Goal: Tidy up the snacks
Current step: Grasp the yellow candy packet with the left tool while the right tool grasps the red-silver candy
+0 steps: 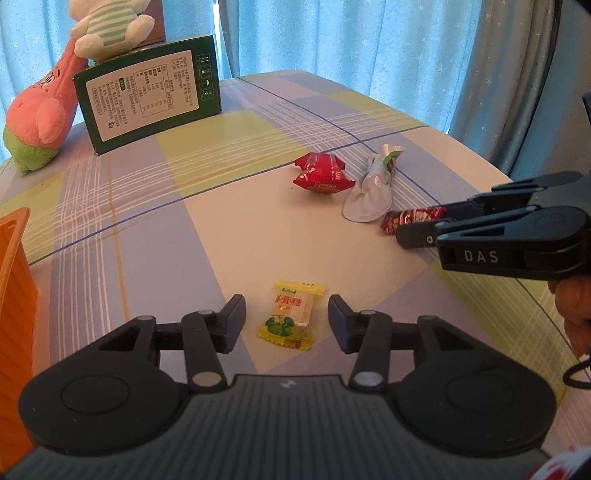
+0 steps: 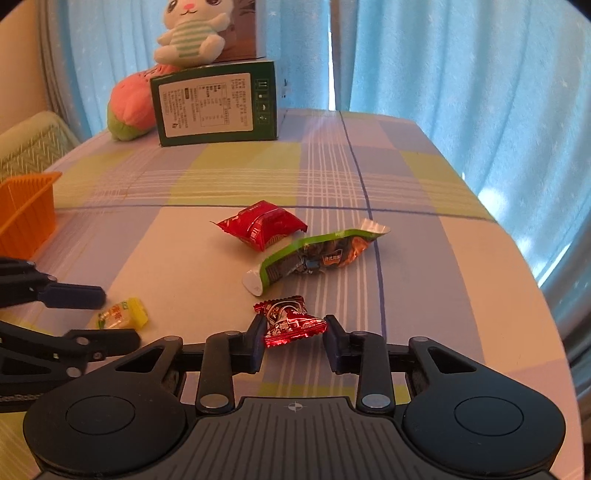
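Note:
My left gripper (image 1: pixel 287 317) is open with a yellow candy (image 1: pixel 290 315) lying on the table between its jaws; the candy also shows in the right wrist view (image 2: pixel 123 314). My right gripper (image 2: pixel 295 326) is open around a small dark red candy (image 2: pixel 291 321), its jaws close to both wrapper ends; the left wrist view shows the same candy (image 1: pixel 413 218) at that gripper's tip (image 1: pixel 424 225). A red snack packet (image 2: pixel 262 227) and a green-edged snack pouch (image 2: pixel 314 258) lie further ahead; both also show in the left wrist view, the packet (image 1: pixel 321 173) and the pouch (image 1: pixel 373 188).
An orange basket (image 2: pixel 27 210) stands at the table's left edge, also seen in the left wrist view (image 1: pixel 14 295). A green box (image 2: pixel 218 105) with plush toys (image 2: pixel 188 33) stands at the back. The plaid tablecloth (image 2: pixel 424 221) ends at the right by blue curtains.

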Tool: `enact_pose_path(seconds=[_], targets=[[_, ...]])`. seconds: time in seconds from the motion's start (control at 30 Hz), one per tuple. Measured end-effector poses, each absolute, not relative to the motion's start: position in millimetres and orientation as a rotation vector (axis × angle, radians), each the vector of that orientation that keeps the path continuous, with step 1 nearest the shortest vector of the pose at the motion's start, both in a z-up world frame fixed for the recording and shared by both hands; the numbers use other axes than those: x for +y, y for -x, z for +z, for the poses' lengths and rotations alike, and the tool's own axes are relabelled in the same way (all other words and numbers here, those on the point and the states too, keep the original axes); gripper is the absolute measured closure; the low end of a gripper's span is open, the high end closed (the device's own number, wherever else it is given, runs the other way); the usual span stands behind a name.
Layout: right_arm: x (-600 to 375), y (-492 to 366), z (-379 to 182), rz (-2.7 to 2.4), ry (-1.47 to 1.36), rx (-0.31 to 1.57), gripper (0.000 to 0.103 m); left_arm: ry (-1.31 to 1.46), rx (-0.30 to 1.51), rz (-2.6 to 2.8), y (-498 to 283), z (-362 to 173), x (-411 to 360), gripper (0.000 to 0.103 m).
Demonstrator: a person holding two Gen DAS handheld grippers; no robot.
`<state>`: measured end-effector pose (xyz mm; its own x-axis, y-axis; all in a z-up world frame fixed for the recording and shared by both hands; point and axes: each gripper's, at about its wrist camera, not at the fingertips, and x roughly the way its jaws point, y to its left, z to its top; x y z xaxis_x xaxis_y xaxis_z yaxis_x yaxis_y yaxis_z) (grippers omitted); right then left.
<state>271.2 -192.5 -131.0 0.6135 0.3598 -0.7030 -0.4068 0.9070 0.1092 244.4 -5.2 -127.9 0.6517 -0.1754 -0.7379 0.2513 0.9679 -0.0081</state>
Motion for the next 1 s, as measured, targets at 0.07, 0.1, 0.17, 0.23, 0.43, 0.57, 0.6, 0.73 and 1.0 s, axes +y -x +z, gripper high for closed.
enact_pose_path(seconds=[0.07, 0.1, 0.17, 0.23, 0.43, 0.57, 0.6, 0.73, 1.0], targets=[[-190.6, -268.5, -129.6, 0.447, 0.070, 0.800, 0.070, -0.101, 0.828, -0.253, -246.5, -128.5, -6.4, 0.058], [-190.0, -268.1, -130.2, 0.448, 0.070, 0.802, 0.069, -0.107, 0.829, -0.258, -247.0, -128.8, -7.5, 0.059], [-188.8, -267.5, -130.8, 0.446, 0.075, 0.798, 0.069, -0.121, 0.825, -0.266, -247.5, -129.0, -9.1, 0.059], [-186.5, -267.5, -131.1, 0.443, 0.094, 0.794, 0.069, -0.120, 0.824, -0.273, -247.9, -129.0, -8.6, 0.062], [-185.2, -267.7, -134.3, 0.428, 0.118, 0.787, 0.045, -0.115, 0.817, -0.289, -243.9, -128.6, -7.2, 0.083], [-186.1, -268.2, -133.6, 0.424, 0.117, 0.777, 0.045, -0.101, 0.821, -0.282, -241.4, -127.8, -5.9, 0.084], [-186.2, -267.9, -133.1, 0.433, 0.115, 0.773, 0.045, -0.097, 0.823, -0.277, -240.6, -127.5, -5.5, 0.084], [-180.5, -266.7, -133.7, 0.455, 0.161, 0.752, 0.045, -0.072, 0.829, -0.264, -235.2, -126.2, -3.2, 0.084], [-174.9, -265.9, -132.2, 0.469, 0.167, 0.773, 0.081, -0.016, 0.842, -0.236, -223.2, -121.1, 5.6, 0.084]])
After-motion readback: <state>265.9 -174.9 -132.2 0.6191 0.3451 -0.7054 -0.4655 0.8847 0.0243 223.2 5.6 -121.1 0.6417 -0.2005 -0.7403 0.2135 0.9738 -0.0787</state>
